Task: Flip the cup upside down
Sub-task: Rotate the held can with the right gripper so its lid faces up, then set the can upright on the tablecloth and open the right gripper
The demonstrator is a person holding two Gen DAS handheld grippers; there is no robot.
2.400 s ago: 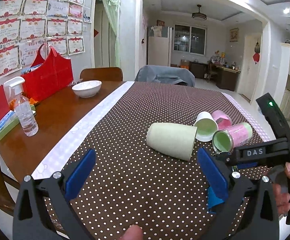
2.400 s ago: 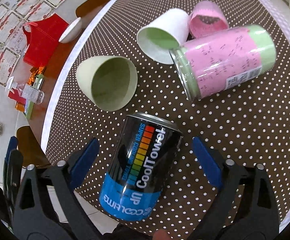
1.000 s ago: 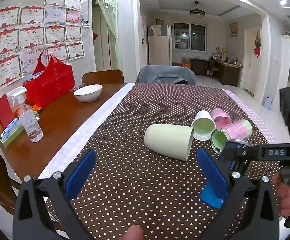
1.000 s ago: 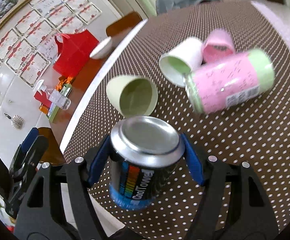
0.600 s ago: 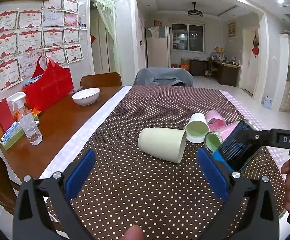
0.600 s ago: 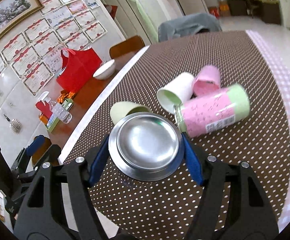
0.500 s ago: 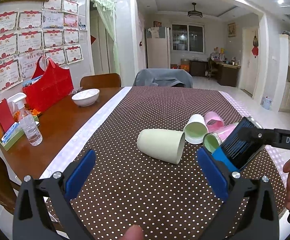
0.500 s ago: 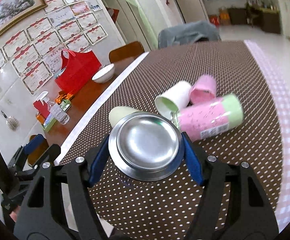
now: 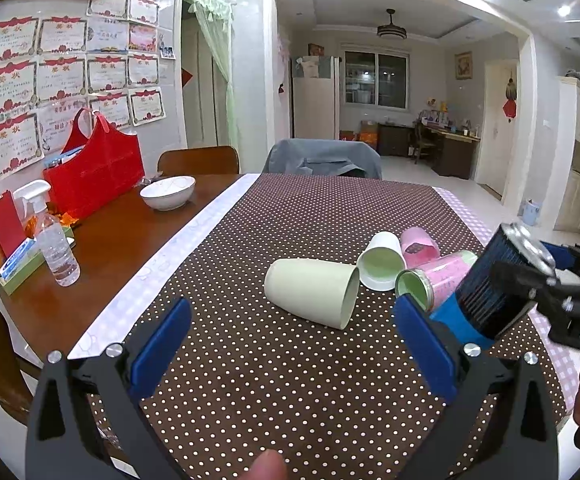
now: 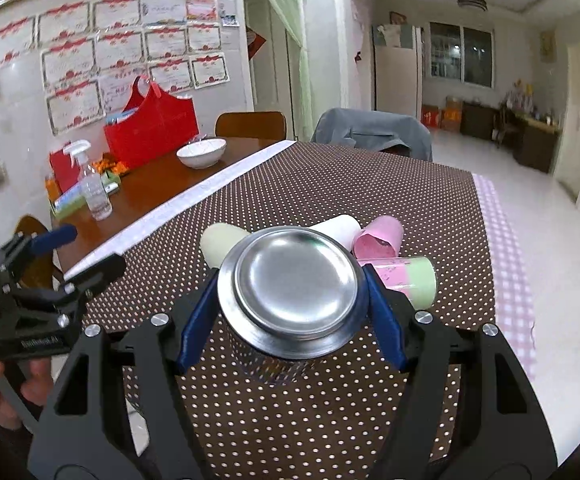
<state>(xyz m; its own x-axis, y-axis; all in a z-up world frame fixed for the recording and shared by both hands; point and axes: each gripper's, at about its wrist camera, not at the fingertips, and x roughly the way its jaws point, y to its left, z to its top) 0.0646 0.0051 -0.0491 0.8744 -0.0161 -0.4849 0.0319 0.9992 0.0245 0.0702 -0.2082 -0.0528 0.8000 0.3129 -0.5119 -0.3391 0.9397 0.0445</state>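
Note:
The cup is a black and blue can-shaped tumbler (image 10: 302, 264), with my right gripper (image 10: 291, 284) shut on its sides. Its silver end faces the right wrist camera. In the left wrist view the tumbler (image 9: 490, 300) hangs tilted above the dotted cloth at the right, blue end down, in the right gripper (image 9: 530, 258). My left gripper (image 9: 290, 324) is open with nothing in it, near the table's front edge. A pale green cup (image 9: 310, 292) lies on its side just beyond it. The left gripper (image 10: 76, 252) also shows at the left of the right wrist view.
A white cup (image 9: 380, 266), a pink cup (image 9: 418, 242) and a pink-and-green jar (image 9: 434, 284) lie on their sides on the brown dotted cloth (image 9: 330, 216). On the bare wood at the left stand a bowl (image 9: 168, 192), a red bag (image 9: 94, 176) and a spray bottle (image 9: 56, 248).
The tumbler lay on its side between the open right fingers. The right gripper shut on it, lifted it and swung it so its silver end faces the camera. The left gripper barely moved.

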